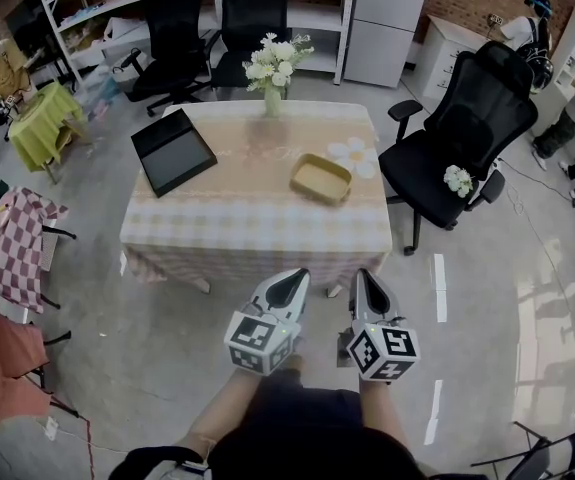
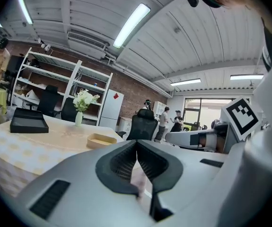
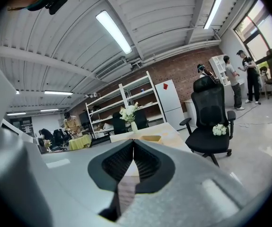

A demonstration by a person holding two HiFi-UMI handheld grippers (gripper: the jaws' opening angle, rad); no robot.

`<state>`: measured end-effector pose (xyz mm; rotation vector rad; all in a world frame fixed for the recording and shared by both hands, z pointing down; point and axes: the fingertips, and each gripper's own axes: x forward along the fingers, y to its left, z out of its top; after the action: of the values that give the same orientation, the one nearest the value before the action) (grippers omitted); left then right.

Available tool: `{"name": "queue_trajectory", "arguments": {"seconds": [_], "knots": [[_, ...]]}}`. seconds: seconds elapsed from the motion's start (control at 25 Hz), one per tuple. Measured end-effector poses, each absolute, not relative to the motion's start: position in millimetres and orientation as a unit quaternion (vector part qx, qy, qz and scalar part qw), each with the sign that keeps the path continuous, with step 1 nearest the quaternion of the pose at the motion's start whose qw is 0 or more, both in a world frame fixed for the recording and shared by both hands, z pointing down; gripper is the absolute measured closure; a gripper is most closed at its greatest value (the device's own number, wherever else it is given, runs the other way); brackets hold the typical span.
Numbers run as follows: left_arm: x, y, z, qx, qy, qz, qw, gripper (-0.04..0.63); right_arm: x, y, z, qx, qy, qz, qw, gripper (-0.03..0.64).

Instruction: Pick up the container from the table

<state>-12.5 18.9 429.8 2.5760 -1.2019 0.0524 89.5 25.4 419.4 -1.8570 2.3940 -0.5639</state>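
both grippers, left (image 1: 289, 286) and right (image 1: 366, 286), clenched empty, short of the table (image 1: 257, 230) with the tan container (image 1: 320, 178)

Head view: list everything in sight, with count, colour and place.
table: one, pale checked cloth, centre
container: one, yellow, table's right half
tray: one, black, table's left part
vase of flowers: one, white blooms, table's far edge
daisy shape: one, white, on the cloth beside the container
office chair: one, black, right of the table
flower bunch: one, white, on that chair's seat
far chairs: two, black, behind the table
left gripper: grey, shut, empty, short of the table
right gripper: grey, shut, empty, alongside
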Motion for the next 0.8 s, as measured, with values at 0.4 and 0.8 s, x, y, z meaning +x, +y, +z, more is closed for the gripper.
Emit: {"name": "queue_trajectory", "arguments": {"seconds": [0.4,0.8], "knots": [[-21,-1,439,0.895,-0.416,0.023,0.159,0.584,93,2,425,-0.617,0.764,-0.186,0.027,0.612],[-30,13,455,0.888,-0.423,0.035,0.178,0.584,87,11,435,-0.611,0.767,-0.195,0.02,0.612]]}}
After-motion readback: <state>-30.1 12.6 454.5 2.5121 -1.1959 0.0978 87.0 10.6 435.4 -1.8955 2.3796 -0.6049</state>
